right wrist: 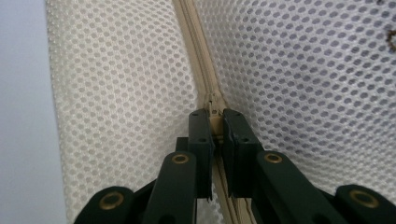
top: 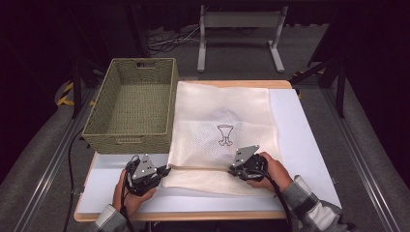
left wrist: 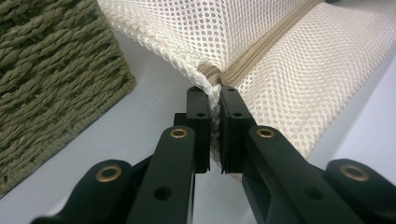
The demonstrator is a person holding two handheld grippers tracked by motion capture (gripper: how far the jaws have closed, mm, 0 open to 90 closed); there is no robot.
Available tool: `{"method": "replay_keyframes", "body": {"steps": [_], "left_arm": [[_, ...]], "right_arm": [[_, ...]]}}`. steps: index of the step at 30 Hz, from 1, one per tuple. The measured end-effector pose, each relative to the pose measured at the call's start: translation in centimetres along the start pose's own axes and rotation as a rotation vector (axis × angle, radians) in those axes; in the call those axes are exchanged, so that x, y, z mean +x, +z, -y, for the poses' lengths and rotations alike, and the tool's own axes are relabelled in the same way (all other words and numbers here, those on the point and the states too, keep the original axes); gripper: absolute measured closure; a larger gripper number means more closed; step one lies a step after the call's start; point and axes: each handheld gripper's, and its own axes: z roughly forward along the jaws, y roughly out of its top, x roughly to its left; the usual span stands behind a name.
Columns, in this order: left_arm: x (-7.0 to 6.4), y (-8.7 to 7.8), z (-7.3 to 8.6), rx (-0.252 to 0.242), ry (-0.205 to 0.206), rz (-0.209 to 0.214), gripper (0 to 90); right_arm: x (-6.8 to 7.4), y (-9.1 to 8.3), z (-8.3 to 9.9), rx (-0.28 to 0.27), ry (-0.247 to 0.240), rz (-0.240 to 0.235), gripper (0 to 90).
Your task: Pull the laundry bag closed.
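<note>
Beside basket [top: 130,104], both grippers pinch mesh bag's [top: 222,111] zipper [top: 200,167].

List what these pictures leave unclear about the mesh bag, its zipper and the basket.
- Mesh bag contents: high view, the weave is too fine to see through.
- Zipper pull: right gripper view, the closed right gripper covers it.
- Bag corner: left gripper view, pinched inside the left gripper.
- Wicker basket near inner wall: high view, hidden by its own rim.

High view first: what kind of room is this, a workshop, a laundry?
Probably a recording studio or lab bench, not a laundry: black curtains ring a lone white-topped table, loose cables cross the grey floor, and only a mesh bag and wicker basket are laid out.
</note>
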Motion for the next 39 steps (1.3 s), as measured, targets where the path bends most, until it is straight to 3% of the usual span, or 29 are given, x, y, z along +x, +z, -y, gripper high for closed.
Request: {"method": "replay_keyframes", "body": {"steps": [18,39], "left_arm": [[0.0,0.0,0.0,0.019,0.005,-0.008,85.1],[0.1,-0.1,0.0,0.021,0.001,-0.014,85.1]], "right_arm": [[-0.5,-1.3,2.2,0.011,0.037,0.001,82.7],[-0.8,-2.3,3.4,0.040,0.034,0.006,83.0]]}}
